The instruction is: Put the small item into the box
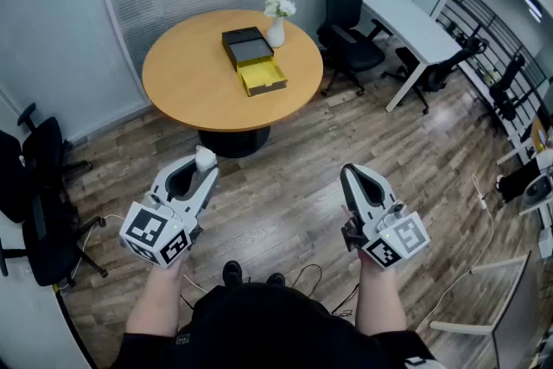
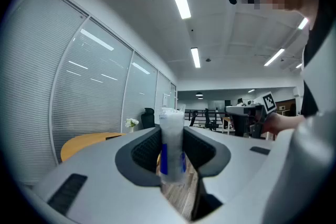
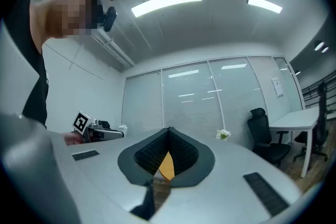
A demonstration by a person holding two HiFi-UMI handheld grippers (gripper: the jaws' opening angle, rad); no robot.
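A small white packet with a blue band [image 2: 171,144] stands upright between the jaws of my left gripper [image 2: 172,139], which is shut on it. In the head view the packet [image 1: 205,156] pokes out of the left gripper [image 1: 206,166], held low over the floor, well short of the table. On the round wooden table [image 1: 190,78] lies a black box [image 1: 243,45], with its yellow tray [image 1: 262,75] open toward me. My right gripper [image 1: 348,174] is shut with nothing in it; its jaws meet at the tip [image 3: 169,134].
A white vase of flowers [image 1: 276,26] stands on the table just behind the box. A black office chair [image 1: 350,22] and a white desk [image 1: 415,26] are at the right, more black chairs [image 1: 34,186] at the left. Wooden floor with cables lies between me and the table.
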